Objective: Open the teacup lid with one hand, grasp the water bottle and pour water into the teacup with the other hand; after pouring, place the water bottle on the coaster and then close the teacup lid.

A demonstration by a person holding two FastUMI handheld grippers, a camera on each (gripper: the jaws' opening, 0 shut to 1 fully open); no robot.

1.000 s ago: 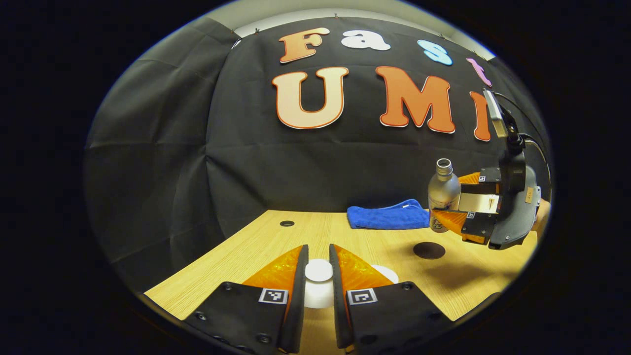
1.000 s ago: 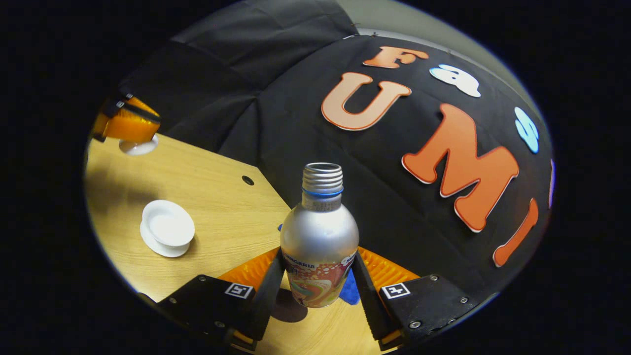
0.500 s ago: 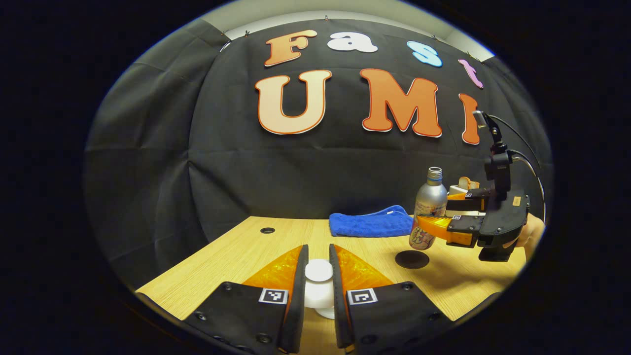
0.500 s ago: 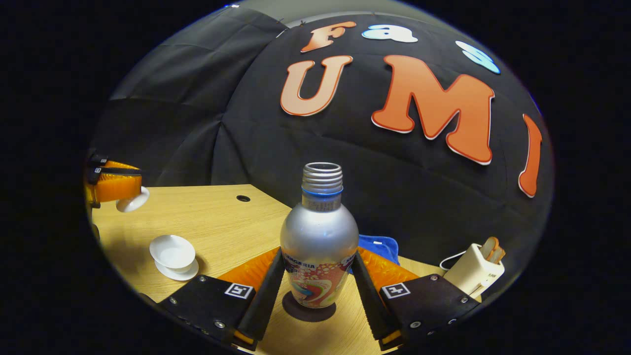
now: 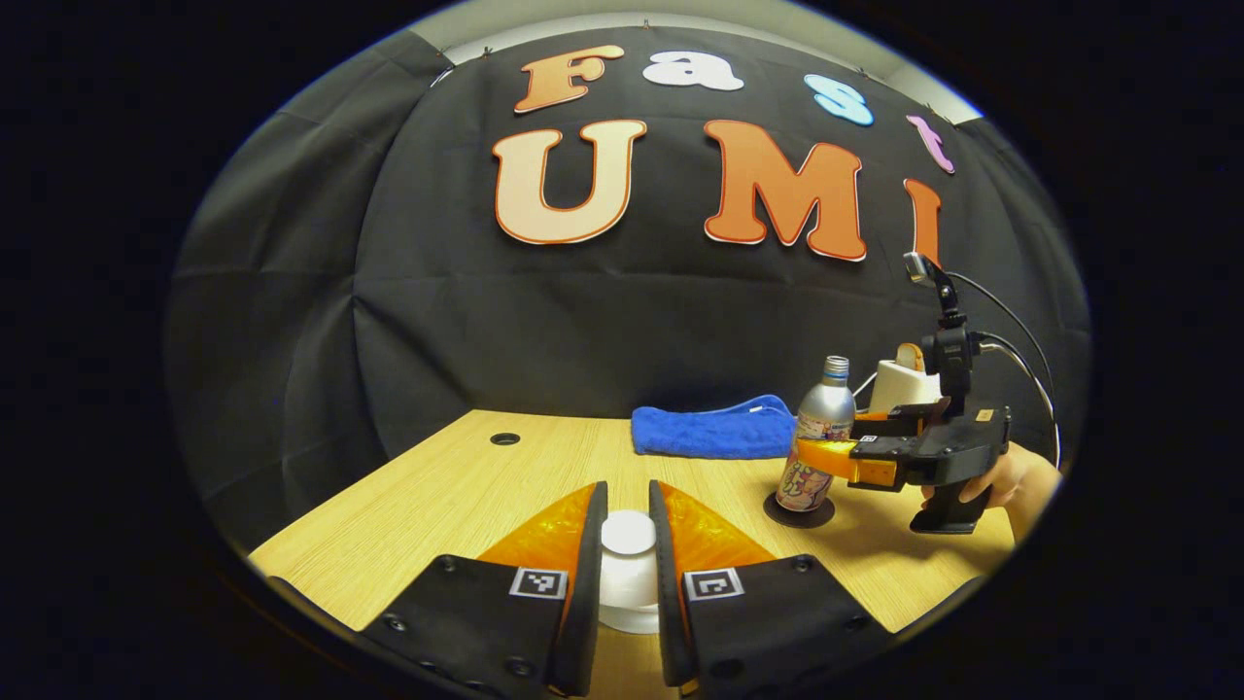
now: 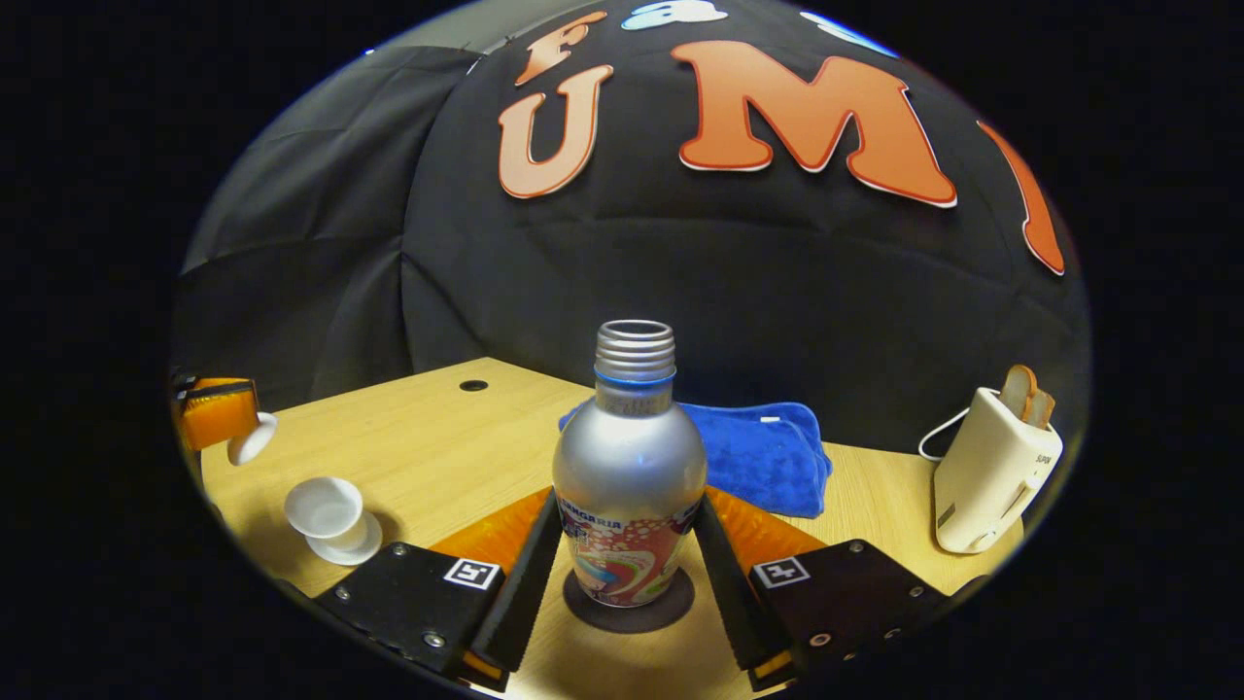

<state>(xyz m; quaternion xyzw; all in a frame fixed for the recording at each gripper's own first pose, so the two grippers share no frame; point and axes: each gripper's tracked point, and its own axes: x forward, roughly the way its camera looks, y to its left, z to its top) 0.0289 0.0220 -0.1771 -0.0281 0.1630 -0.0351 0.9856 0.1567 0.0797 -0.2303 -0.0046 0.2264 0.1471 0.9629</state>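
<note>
My right gripper (image 6: 628,517) is shut on the lower body of a silver water bottle (image 6: 630,457), which is upright and uncapped. The bottle's base meets the dark round coaster (image 6: 630,608). The same bottle (image 5: 814,449), coaster (image 5: 799,512) and right gripper (image 5: 826,455) appear at the right in the left gripper view, held by a hand (image 5: 1011,478). My left gripper (image 5: 628,496) is shut on the knob of the white teacup lid (image 5: 628,562), held above the table. The open white teacup (image 6: 326,509) stands on its saucer at the left, below the left gripper (image 6: 219,413) and lid (image 6: 251,439).
A folded blue cloth (image 6: 768,452) lies behind the bottle near the booth wall. A white toaster (image 6: 996,472) with bread and a cord stands at the right. The wooden table (image 6: 437,457) has a small hole (image 6: 473,385) near its back edge.
The right gripper has brought the bottle upright and down from the air onto the coaster. The left gripper still holds the lid and has hardly moved.
</note>
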